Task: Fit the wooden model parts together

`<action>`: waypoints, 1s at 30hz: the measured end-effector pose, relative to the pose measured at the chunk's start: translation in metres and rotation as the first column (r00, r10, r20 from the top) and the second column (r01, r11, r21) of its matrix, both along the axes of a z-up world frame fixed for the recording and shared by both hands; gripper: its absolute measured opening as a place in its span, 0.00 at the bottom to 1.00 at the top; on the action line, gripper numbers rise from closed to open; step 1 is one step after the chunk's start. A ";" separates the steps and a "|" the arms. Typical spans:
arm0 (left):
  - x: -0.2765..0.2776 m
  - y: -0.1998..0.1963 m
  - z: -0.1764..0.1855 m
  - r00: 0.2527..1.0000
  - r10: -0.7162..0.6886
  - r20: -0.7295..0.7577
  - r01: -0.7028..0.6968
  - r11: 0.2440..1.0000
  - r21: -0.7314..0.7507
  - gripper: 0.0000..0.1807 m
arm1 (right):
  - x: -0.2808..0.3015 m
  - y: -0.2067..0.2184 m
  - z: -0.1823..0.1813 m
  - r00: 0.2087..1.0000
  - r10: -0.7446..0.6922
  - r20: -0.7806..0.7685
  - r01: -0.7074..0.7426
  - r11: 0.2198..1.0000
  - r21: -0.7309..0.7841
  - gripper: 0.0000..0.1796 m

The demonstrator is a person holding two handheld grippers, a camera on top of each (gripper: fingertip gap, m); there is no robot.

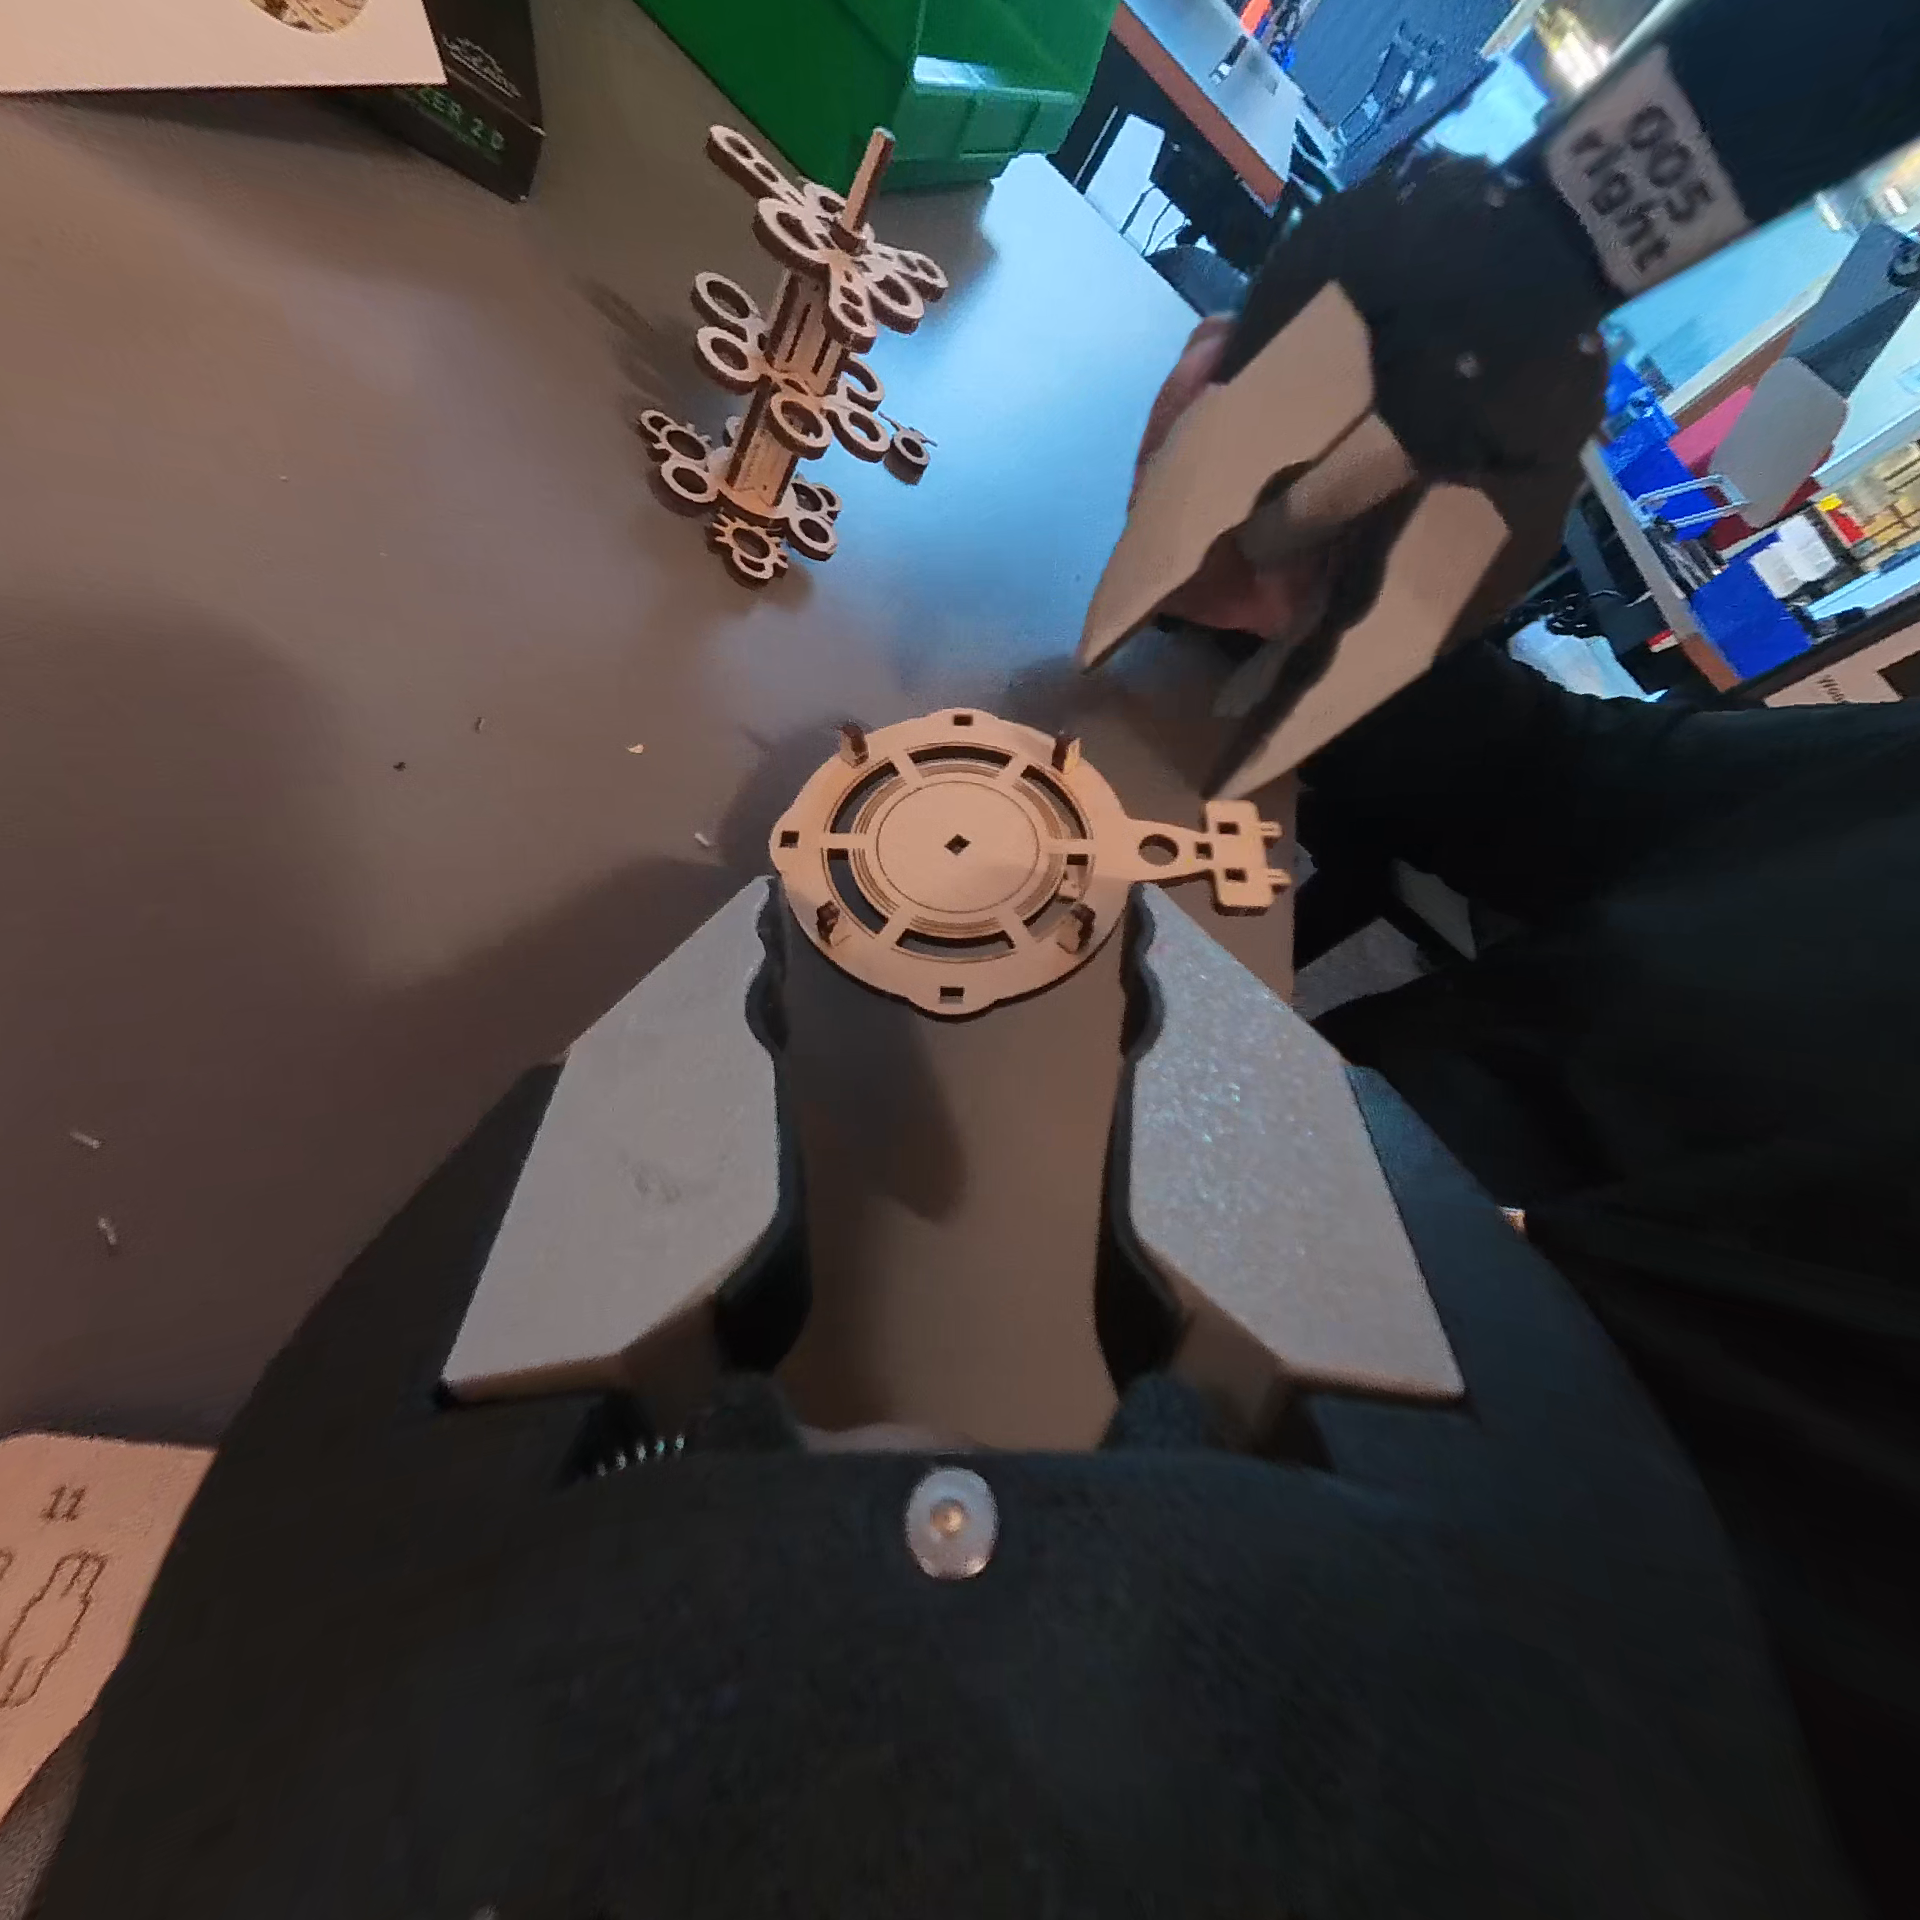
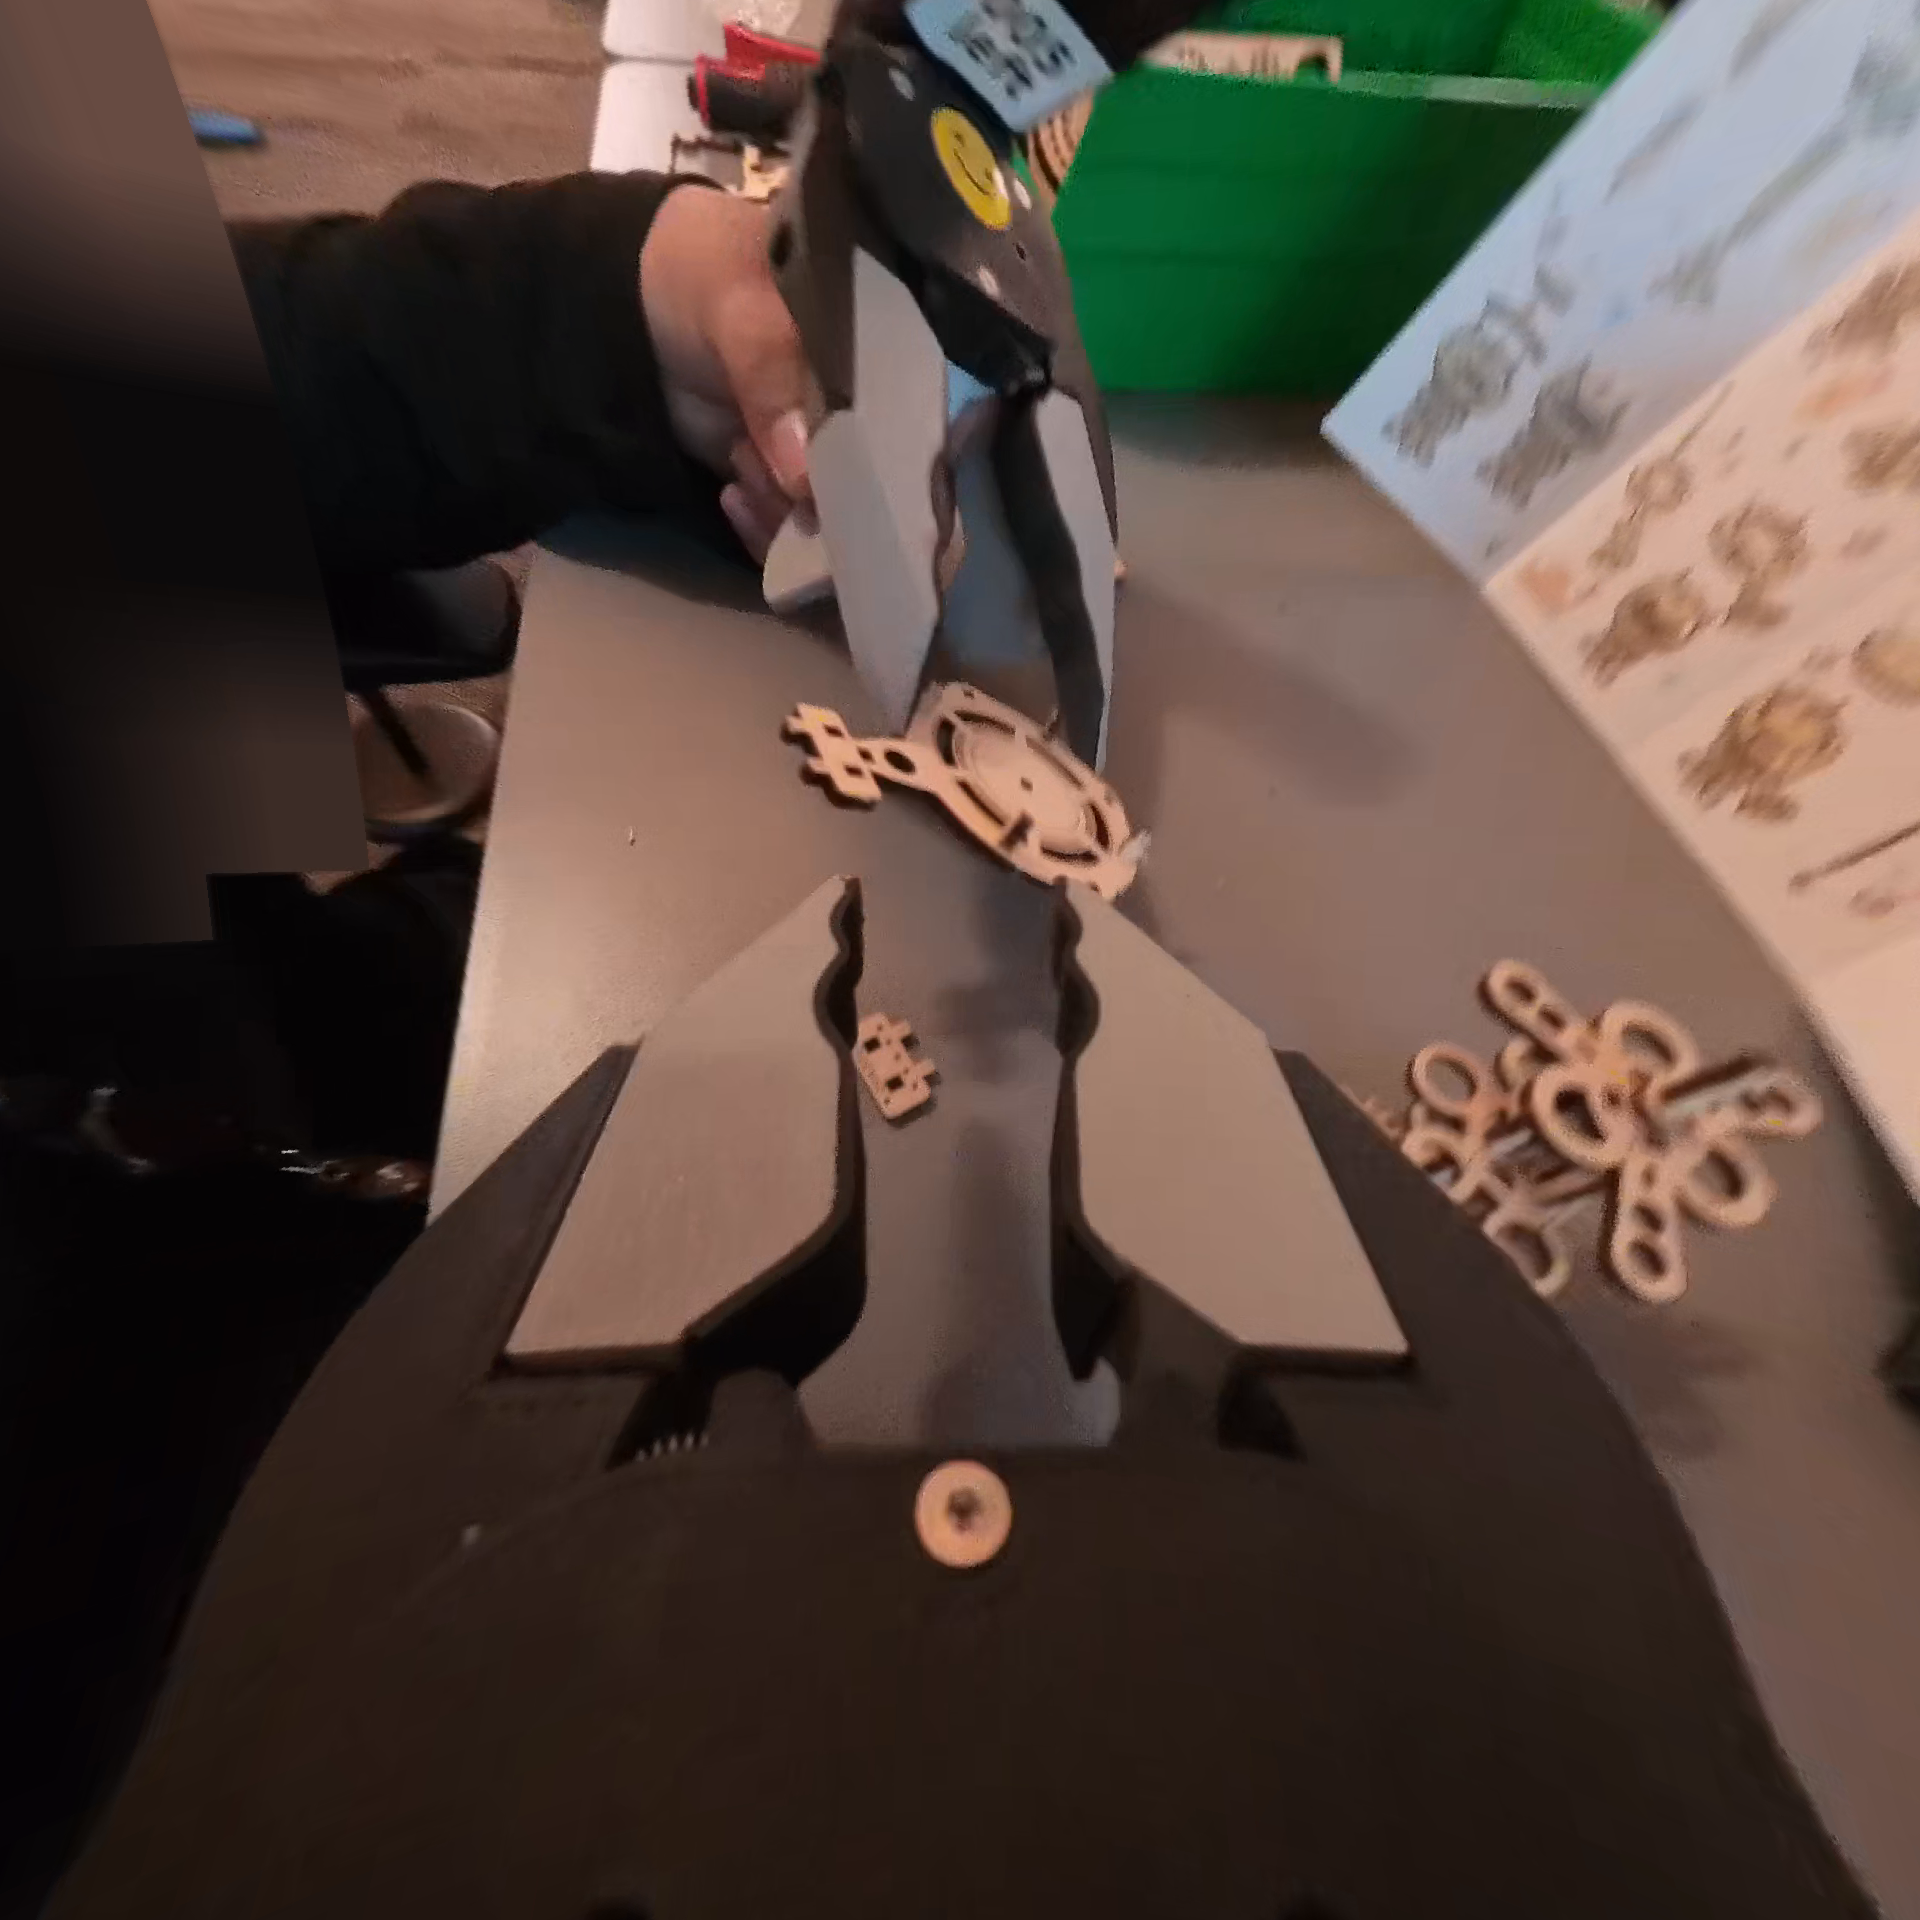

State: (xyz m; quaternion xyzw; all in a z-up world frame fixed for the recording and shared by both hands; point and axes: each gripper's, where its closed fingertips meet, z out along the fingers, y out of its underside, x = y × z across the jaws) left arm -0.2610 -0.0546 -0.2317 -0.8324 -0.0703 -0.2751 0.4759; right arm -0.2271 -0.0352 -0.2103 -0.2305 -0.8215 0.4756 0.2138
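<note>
A round wooden disc part (image 1: 956,847) with a slotted arm (image 1: 1226,857) sits between the tips of my left gripper (image 1: 954,909), which is shut across its width and holds it just above the grey table. In the right wrist view the left gripper (image 2: 997,727) stands over the tilted disc (image 2: 1023,795). My right gripper (image 2: 958,904) is open and empty, a short way from the disc; it also shows in the left wrist view (image 1: 1158,717). A small flat wooden piece (image 2: 896,1065) lies on the table below its fingers. A wooden tower of rings (image 1: 795,353) stands farther off.
A green bin (image 1: 935,83) and a black box (image 1: 468,94) stand at the back of the table. An instruction sheet (image 2: 1714,520) lies to the right. A wooden parts sheet (image 1: 52,1579) lies near left. The table edge (image 2: 488,831) runs close to the disc. Between my right fingertips and the small flat wooden piece (image 2: 896,1065) there is roughly 5 centimeters.
</note>
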 end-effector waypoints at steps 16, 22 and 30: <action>0.005 -0.006 0.028 0.998 -0.032 0.051 0.023 0.985 0.171 0.34 | -0.010 -0.028 0.009 0.865 0.158 -0.476 0.082 0.892 0.444 0.00; 0.006 -0.009 0.021 0.878 0.006 -0.478 0.079 0.984 0.157 0.31 | -0.011 -0.022 0.000 0.889 0.145 -0.434 0.064 0.900 0.431 0.00; 0.018 0.008 0.015 0.533 0.056 -0.844 0.115 0.984 0.138 0.23 | -0.011 -0.017 -0.004 0.906 0.141 -0.400 0.042 0.909 0.416 0.00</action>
